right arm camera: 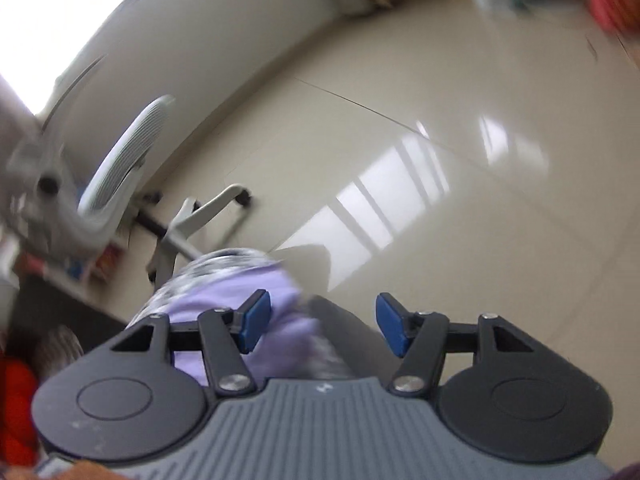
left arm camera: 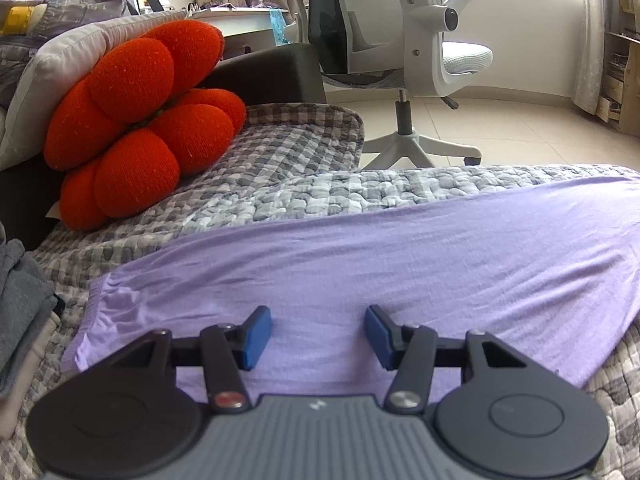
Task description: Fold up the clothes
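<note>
**Lilac top laid out flat, both tools gaping with nothing in them**

Left tool (left arm camera: 318, 336) is hanging over the near edge of the purple garment (left arm camera: 380, 264), blue pads about halfway apart and nothing pinched between them. Can't tell whether the tips are touching the cloth or just floating above it. The garment is a thin, soft lilac knit, lying mostly flat with light wrinkles, running as a wide band from 8 o'clock to 3 o'clock in the left wrist view. It's sitting on a puffy grey-and-white checked quilt (left arm camera: 304, 192) with a pebbly, bubbled texture.

At 10 o'clock a fat red-orange knitted cushion (left arm camera: 140, 120), shaped like a bunch of rounded lobes, is leaning against a pale pillow. At 1 o'clock a white mesh office chair (left arm camera: 408, 52) is standing on shiny beige floor tiles. Folded grey clothes (left arm camera: 24, 300) are peeking in at 9 o'clock.

Right tool (right arm camera: 322, 326) is also gaping, pads empty, in a heavily blurred and tilted view. Its left pad is overlapping a corner of the lilac fabric at 7 o'clock; glossy floor (right arm camera: 440, 128) is filling the rest.
</note>
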A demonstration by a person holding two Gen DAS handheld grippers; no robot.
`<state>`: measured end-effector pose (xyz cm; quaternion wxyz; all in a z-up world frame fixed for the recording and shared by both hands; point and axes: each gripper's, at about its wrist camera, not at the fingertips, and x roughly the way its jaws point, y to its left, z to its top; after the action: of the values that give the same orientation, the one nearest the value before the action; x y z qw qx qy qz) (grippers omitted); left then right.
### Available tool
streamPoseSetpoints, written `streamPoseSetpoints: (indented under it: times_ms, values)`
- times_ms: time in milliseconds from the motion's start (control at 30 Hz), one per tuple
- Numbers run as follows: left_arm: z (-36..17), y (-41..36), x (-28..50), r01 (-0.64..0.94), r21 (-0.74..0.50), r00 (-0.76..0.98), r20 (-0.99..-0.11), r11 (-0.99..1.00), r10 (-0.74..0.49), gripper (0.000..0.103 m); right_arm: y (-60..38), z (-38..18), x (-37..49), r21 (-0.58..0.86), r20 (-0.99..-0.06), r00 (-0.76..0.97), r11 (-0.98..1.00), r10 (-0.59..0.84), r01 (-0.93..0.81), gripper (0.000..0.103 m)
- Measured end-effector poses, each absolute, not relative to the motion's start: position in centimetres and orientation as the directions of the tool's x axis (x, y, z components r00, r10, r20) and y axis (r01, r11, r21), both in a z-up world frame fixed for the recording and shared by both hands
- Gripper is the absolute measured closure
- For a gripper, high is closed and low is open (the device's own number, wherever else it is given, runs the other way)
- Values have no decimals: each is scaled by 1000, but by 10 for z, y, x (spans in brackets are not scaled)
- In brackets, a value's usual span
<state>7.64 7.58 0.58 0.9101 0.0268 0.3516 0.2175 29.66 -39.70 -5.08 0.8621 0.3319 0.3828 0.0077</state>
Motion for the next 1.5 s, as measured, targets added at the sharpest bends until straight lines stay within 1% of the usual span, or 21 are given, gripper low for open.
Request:
streamPoseSetpoints:
  times_ms: [67,133,267,433,500,533,600,633,667,700,733,833,933,1000,1067,1133,1200,1233,1267,1433,1500]
  values:
    - [7,75,77,-378,208,656,-628,902,419,49,-413,-63,290,675,-627,709,678,322,290,40]
    - [11,75,78,-380,206,652,-632,902,419,48,-421,-69,286,731,-602,714,607,358,312,40]
    - [18,73,78,-380,195,650,-639,904,411,48,-420,-65,292,738,-599,702,608,386,295,40]
    - [25,57,84,-368,218,661,-622,904,419,46,-417,-66,305,818,-525,697,516,489,254,40]
    - [26,49,87,-355,234,665,-617,905,420,45,-412,-62,306,817,-513,696,533,503,217,51]
    - [26,45,88,-346,241,665,-618,907,418,44,-410,-60,307,817,-508,690,543,515,196,63]
    - [25,39,91,-336,249,661,-625,908,416,44,-406,-63,309,788,-546,672,580,501,207,71]
    - [24,37,92,-335,252,656,-629,908,417,44,-407,-64,309,788,-545,675,579,497,210,73]
    - [23,35,94,-336,254,653,-632,907,418,44,-408,-66,309,790,-543,679,576,494,212,81]
    - [22,34,96,-335,255,650,-634,907,419,44,-410,-66,308,795,-535,692,567,485,216,93]
    - [22,32,98,-335,257,648,-635,907,420,44,-412,-66,307,800,-526,706,558,475,221,99]
    - [20,28,102,-330,269,651,-630,905,425,44,-417,-61,302,809,-492,742,554,456,196,99]
    - [19,26,103,-328,274,651,-628,904,427,44,-417,-61,301,811,-501,730,547,464,208,99]
    - [19,28,103,-332,270,647,-632,904,427,44,-423,-70,298,825,-523,720,484,457,291,89]
    - [18,32,104,-339,264,642,-636,903,427,44,-432,-83,291,838,-535,717,386,446,385,87]
    - [17,35,106,-345,256,641,-638,903,426,44,-436,-92,286,861,-508,728,292,461,416,85]
    - [14,36,109,-343,254,641,-640,904,423,44,-439,-99,281,884,-464,745,196,479,425,78]
    - [13,37,110,-340,254,641,-642,906,420,44,-441,-98,280,898,-432,761,149,484,415,64]
    - [12,37,111,-337,254,643,-641,906,419,44,-443,-96,278,909,-405,777,116,482,401,54]
    - [11,33,113,-325,270,653,-630,906,421,43,-441,-82,277,911,-400,780,111,481,398,50]
    - [11,31,113,-316,276,657,-627,908,419,43,-438,-79,280,923,-370,782,102,502,371,50]
